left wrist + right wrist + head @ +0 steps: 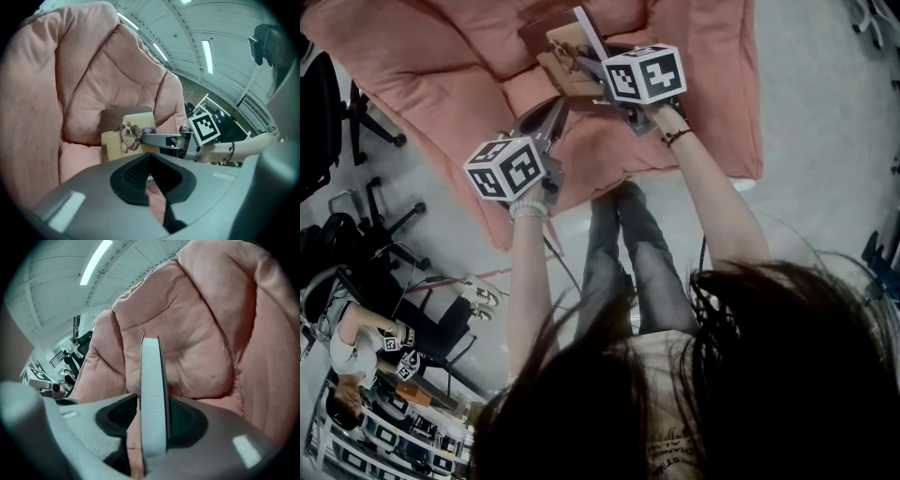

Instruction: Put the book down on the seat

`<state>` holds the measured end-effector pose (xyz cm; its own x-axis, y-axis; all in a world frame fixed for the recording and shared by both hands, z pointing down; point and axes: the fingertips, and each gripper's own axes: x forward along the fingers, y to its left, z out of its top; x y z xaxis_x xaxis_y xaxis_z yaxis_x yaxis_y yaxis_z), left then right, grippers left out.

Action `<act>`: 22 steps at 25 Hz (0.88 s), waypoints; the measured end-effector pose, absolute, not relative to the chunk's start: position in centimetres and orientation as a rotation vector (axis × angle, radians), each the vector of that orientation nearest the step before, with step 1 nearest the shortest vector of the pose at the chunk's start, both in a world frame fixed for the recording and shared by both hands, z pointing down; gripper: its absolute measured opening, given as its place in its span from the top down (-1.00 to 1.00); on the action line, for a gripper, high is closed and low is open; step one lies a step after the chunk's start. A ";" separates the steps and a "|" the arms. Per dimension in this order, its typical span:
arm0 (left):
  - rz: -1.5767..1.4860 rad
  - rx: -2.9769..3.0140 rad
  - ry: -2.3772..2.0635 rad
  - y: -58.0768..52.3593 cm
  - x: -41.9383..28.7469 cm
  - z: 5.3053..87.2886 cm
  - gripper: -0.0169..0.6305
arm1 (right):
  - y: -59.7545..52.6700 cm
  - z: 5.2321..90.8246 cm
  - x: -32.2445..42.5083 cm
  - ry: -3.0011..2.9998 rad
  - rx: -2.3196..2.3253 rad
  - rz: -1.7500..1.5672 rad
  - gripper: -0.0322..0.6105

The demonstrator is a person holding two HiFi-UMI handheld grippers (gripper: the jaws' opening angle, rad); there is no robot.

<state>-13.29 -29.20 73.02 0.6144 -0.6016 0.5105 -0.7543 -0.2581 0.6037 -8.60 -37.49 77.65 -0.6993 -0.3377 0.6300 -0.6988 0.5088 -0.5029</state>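
At the far end of the seat [675, 141], upright before the backrest [487, 37]: book [152, 366], dog on its cover. Lower edge hidden, so resting or just above, hard to say. Gripped across the page edge by the narrow fingers of the right gripper [154, 408]. Near and left, clear of the book, left gripper [151, 176], fingers pressed together on nothing. Likely mostly done: book brought to the seat. Left to do: lay it down, release, withdraw.
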 end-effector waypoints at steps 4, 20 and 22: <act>0.223 1.967 -1.069 -29.0 -12.9 72.9 0.95 | -37.4 77.7 -7.9 -2.275 0.869 1.050 0.29; 0.235 1.957 -1.048 -28.3 -12.0 73.6 0.95 | -38.1 79.5 -4.1 -2.136 1.072 0.933 0.11; 0.236 1.957 -1.047 -28.5 -11.9 73.5 0.95 | -38.3 79.5 -3.9 -2.131 1.078 0.940 0.11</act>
